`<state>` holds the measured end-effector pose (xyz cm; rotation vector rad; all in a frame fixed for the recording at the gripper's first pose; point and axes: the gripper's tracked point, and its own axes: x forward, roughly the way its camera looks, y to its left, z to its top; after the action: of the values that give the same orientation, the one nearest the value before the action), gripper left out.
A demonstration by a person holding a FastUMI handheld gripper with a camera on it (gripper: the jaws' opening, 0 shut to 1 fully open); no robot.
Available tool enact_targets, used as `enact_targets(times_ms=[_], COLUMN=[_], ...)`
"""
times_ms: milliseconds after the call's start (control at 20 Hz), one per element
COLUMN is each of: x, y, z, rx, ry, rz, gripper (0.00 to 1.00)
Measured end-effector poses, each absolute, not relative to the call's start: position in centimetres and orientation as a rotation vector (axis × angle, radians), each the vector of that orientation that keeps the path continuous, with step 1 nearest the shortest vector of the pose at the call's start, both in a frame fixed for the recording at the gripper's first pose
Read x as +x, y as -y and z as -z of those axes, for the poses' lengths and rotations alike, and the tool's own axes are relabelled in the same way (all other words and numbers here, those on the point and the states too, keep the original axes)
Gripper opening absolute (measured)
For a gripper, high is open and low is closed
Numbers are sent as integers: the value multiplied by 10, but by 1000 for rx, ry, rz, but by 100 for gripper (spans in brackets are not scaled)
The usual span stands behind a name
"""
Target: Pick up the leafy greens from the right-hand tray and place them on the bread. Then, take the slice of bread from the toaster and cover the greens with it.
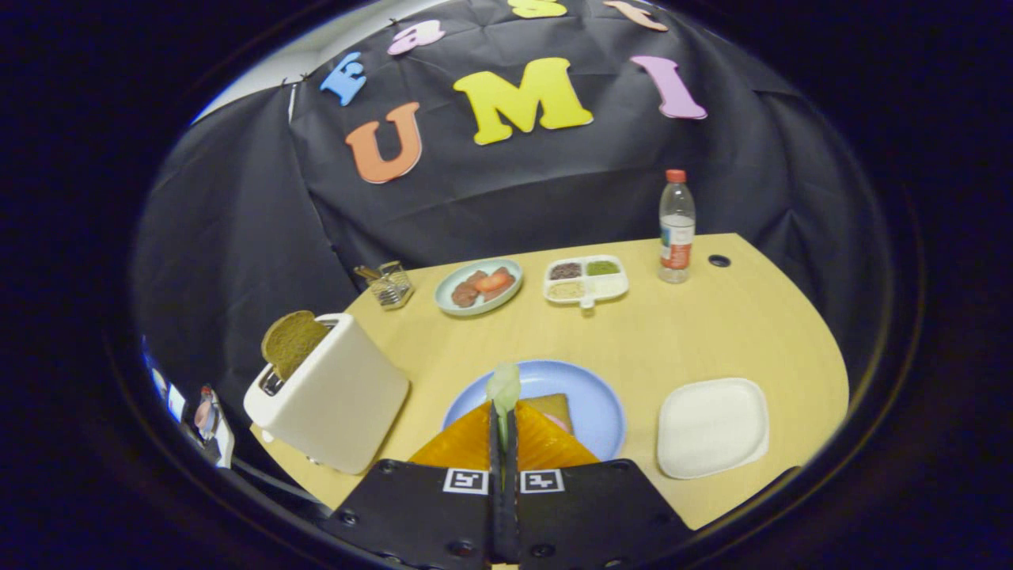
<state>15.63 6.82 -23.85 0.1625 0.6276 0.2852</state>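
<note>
My gripper [503,416] is shut on a pale green leaf of the leafy greens [504,385], which sticks up from between the fingertips. Right beneath and just beyond the fingers lies a blue plate [593,396] with a slice of bread [554,408] on it, partly hidden by the fingers. To the left stands a white toaster [332,396] with a brown bread slice [291,342] poking out of its slot. To the right of the plate sits the white square tray [712,427], bare on top.
Farther back on the yellow table [712,332] are a light green plate with meat pieces [479,286], a white divided dish of seasonings [586,279], a plastic water bottle [677,228] and a small glass holder [388,283]. The table edge runs close behind the toaster.
</note>
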Motion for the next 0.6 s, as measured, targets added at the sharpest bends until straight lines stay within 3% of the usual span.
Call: enact_targets(times_ms=[200, 600], x=[187, 225], y=[-90, -45], z=[272, 320], rx=[120, -31], ry=[-655, -687], rz=[-309, -171], gripper=[0, 1])
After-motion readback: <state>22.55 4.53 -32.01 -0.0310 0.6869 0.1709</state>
